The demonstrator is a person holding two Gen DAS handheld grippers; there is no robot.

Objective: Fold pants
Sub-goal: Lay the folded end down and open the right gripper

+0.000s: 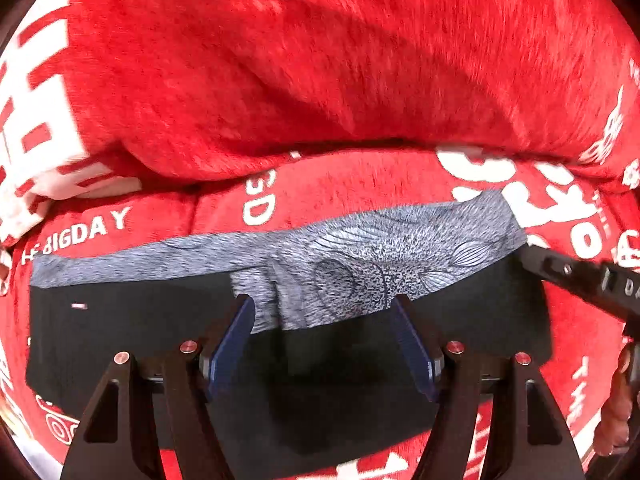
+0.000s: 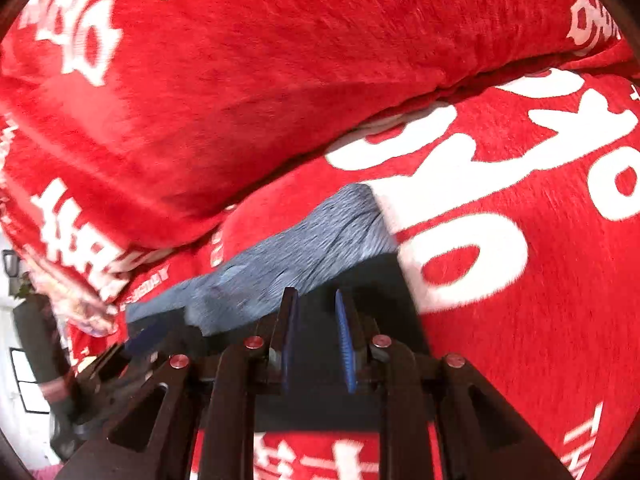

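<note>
In the left wrist view, the pants (image 1: 280, 320) lie folded in the lower middle of the frame, on a red blanket (image 1: 320, 80) with white letters. They are black, with a grey patterned band along their upper edge. The left claw (image 1: 324, 320) stands over the black cloth with its jaws wide apart, and its blue pads (image 1: 232, 344) do not press on anything. At the right edge of the frame the black body of the other claw reaches in beside the corner of the pants, and part of a hand (image 1: 618, 408) shows below it.

In the right wrist view, the picture is blurred. The pants (image 2: 360, 280) are in the lower middle, again on the red blanket (image 2: 240, 60). The right claw (image 2: 316, 316) is above the black part, its jaws only narrowly apart, with nothing gripped between the blue pads (image 2: 346, 344). At the lower left the left claw (image 2: 140, 340) shows, dark and blurred.
</note>
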